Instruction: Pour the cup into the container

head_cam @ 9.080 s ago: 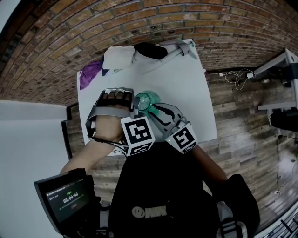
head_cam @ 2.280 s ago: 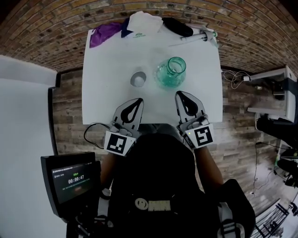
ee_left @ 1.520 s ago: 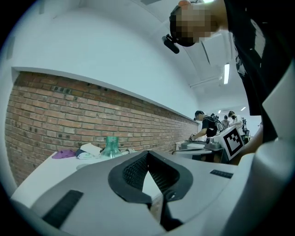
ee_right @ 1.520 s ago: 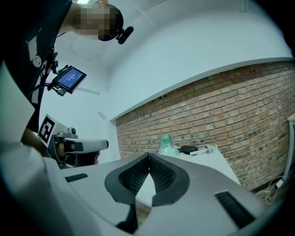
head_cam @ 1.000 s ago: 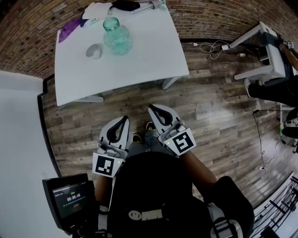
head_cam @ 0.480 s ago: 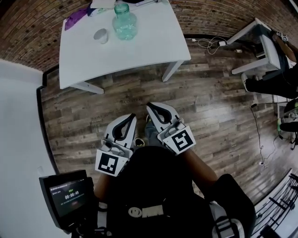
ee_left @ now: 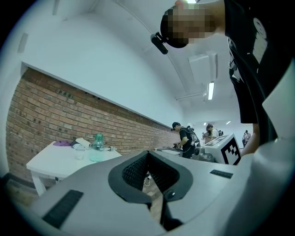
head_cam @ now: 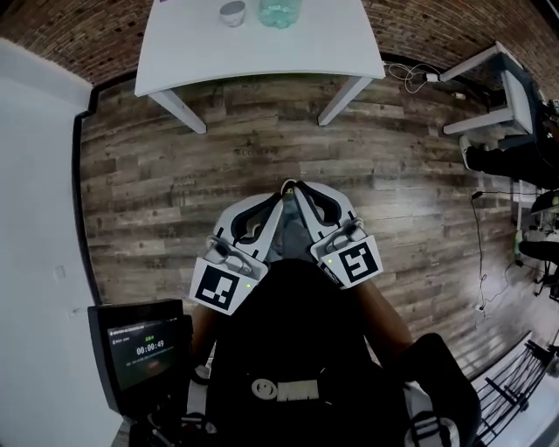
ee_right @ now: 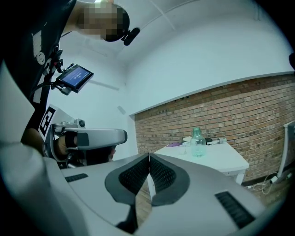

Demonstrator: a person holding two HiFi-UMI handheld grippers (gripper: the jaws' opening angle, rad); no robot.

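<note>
**Person stands back from the worktop with both grippers clenched and empty**

A floor of brown wooden planks (head_cam: 175, 166) fills most of the head view. A red brick wall (head_cam: 61, 39) runs along the far side. Against it stands a white rectangular worktop (head_cam: 262, 52), well away from the person and partly cut off by the far edge of the head view.

The person, in a black top (head_cam: 297, 349), holds both tools close in front of the body, over bare floor. The left gripper (head_cam: 276, 206) and the right gripper (head_cam: 295, 189) are grey and angle towards each other, their tips almost meeting. In its own view the left gripper (ee_left: 148, 152) has its jaws pressed together with nothing between them. The right gripper (ee_right: 149, 156) shows the same.

A small black screen (head_cam: 144, 349) with a running timer sits near the person's left side.

On the far worktop stands the container, a clear green-tinted glass bottle (ee_left: 97, 148). The small clear cup (head_cam: 231, 12) stands upright just to its left. Neither gripper is near them.
</note>
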